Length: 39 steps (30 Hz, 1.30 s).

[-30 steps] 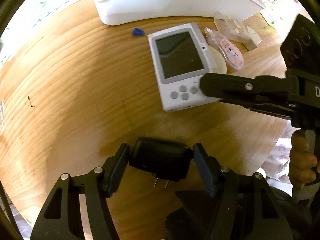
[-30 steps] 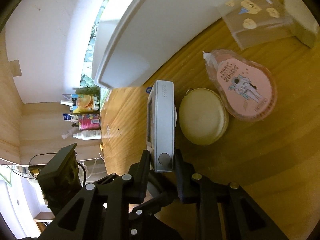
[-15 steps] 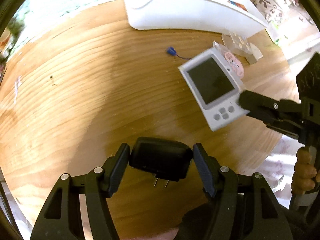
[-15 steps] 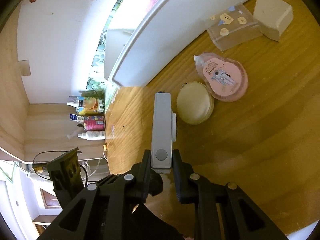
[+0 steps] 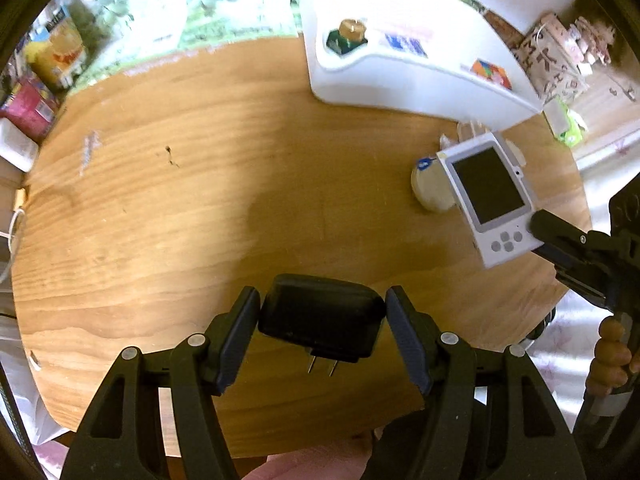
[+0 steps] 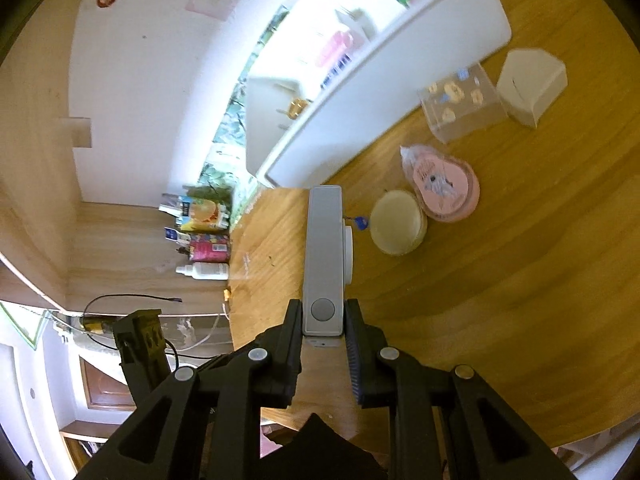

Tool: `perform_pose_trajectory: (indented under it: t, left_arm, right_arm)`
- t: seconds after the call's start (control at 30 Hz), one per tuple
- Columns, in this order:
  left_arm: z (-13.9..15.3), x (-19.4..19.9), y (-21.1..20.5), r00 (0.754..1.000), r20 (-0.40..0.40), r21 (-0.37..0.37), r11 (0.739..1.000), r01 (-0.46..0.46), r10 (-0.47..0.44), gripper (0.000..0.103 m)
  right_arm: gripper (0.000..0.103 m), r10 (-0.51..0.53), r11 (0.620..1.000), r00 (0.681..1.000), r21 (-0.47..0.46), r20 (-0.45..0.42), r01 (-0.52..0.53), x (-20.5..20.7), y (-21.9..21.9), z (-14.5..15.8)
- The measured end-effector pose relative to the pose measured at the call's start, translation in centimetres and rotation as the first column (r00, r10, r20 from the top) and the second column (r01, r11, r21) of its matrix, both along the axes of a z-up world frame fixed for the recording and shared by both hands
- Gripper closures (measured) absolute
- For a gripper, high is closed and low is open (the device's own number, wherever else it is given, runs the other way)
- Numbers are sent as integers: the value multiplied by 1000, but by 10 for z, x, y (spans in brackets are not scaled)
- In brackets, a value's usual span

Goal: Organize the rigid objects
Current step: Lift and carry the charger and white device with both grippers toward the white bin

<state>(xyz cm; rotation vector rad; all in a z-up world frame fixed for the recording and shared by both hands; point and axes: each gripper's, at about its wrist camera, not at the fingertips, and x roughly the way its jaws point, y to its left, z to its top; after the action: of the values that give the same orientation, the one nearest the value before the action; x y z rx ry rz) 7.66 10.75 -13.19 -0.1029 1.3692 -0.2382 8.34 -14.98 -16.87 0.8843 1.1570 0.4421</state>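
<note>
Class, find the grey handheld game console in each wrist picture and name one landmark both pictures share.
Left wrist view: the grey handheld console is at the right, screen facing the camera, its button end pinched by the right claw.
Right wrist view: the console is at centre, seen edge-on, rising from between the claw's fingers.
Shared landmark: the round cream case on the wooden table, beside the console.
</note>
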Motion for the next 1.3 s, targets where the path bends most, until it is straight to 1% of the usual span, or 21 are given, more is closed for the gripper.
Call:
perform_pose_trajectory:
  t: [0.37,0.77,0.87,1.0,1.13,1.3]
  left_arm:
    - [43,22,-13,993,115,0,999,-39,38,35]
    - [89,64,-39,975,209,-8,998,-69,69,35]
    - [96,76,-49,970,234,-5,998,-67,66,35]
    - [100,89,-58,962,263,-23,997,-71,75,35]
    - [102,102,-67,953,291,-36,997,-74,81,35]
    - [99,118,-76,940,329,-61,995,-75,91,35]
  right_arm:
    - [83,5,1000,996,5,84,-5,10,-29,43]
    - [83,26,1000,988,1,150,-27,52,-61,84]
    - [83,30,1000,986,-6,166,-30,66,-69,93]
    - [83,35,999,982,-14,184,-33,85,-79,100]
    - [83,39,999,981,-26,191,-34,101,-88,101]
    - [83,39,999,981,-39,191,-32,120,-96,96]
